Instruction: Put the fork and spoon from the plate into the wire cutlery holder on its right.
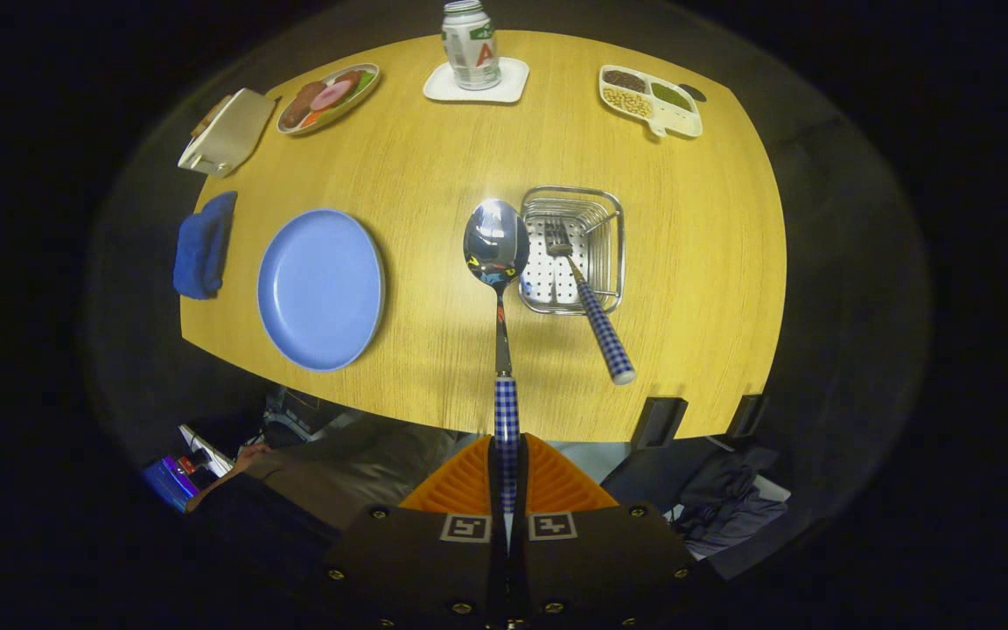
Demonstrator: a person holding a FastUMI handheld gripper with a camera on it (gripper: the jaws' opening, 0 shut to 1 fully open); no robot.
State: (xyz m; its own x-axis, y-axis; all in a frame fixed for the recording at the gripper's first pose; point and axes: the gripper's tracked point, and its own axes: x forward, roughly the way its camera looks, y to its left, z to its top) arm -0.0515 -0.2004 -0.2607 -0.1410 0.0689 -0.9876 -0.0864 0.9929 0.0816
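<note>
Gripper view from up high: the round wooden table (434,175), then the empty blue plate (321,289), and right of it the wire cutlery holder (613,249) with the fork (587,302) already leaning inside. The claw (507,477) is clamped tight on the spoon (496,249) by its checked handle end, bowl hanging just left of the holder. Spoon looks stiff, light and slick, so gripping so far back may let it swivel. The can (472,44) shows a big red "A".
</note>
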